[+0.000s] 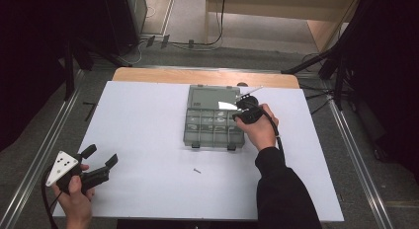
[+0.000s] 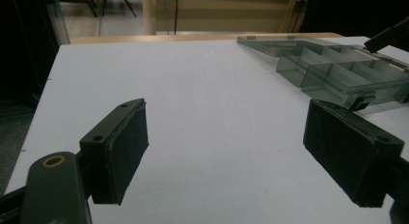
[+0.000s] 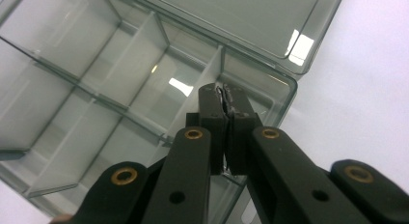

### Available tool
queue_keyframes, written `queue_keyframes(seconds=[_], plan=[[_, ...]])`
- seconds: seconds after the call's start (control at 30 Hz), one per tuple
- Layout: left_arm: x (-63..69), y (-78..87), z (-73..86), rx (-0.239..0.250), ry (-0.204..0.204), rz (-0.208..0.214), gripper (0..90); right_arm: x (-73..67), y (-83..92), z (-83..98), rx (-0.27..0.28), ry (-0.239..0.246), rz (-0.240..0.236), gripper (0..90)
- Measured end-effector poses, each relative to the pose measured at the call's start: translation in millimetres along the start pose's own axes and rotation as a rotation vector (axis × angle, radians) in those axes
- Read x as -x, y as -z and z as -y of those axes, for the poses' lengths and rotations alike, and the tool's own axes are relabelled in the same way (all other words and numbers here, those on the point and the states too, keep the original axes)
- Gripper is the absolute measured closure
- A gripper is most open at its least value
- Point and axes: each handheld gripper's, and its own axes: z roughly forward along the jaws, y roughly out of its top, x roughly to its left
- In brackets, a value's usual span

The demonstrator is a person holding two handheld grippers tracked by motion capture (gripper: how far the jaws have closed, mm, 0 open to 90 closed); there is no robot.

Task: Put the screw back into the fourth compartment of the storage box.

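The smoky-grey transparent plastic compartment box (image 1: 213, 118) lies flat near the middle of the white counter (image 1: 148, 140), slightly toward its far side, with its clear lid (image 1: 211, 97) swung open and lying back beyond the tray. Thin partitions divide the tray into cells; a few in the high view seem to hold small pieces, too small to identify. The box looks light and rigid, with slick, glossy walls that offer little friction, so it would likely skid on the smooth counter if pushed from one side. The thin dividers and lid hinge are probably the weak spots. A safer hold would be across the outer wall or on the two dark latches (image 1: 231, 147) at the near edge, with the tray steadied while the lid is moved.

The right gripper (image 3: 223, 99) hangs over the right-hand cells by the tray's corner, its jaws pressed together; something thin and pale appears pinched at the tips, though I cannot tell what it is.

A tiny dark screw-like piece (image 1: 197, 171) lies loose on the counter, well apart from the box on the near side. It would be fiddly to pinch and prone to rolling.

The left gripper (image 1: 101, 156) rests at the near left corner, jaws spread wide with nothing between them.
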Motion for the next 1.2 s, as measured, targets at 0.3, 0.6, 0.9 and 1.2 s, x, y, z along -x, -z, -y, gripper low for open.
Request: queue_keyframes(seconds=[0.3,0.6,0.9,1.2], plan=[[-1.5,0.4,-0.1,-0.006,0.0,-0.005,16.2,2.8,-6.1,0.4,-0.022,-0.014,-0.003,89.6],[-0.8,-0.1,0.1,-0.003,-0.001,-0.002,16.3,1.5,3.9,1.4,0.014,-0.032,-0.043,74.5],[-0.4,-0.9,0.3,-0.002,-0.001,0.002,16.3,-17.0,26.4,3.9,0.054,0.01,-0.111,43.8],[1.2,-1.1,0.0,-0.007,-0.004,0.003,16.3,-37.7,40.4,13.2,0.081,0.043,-0.135,39.5]])
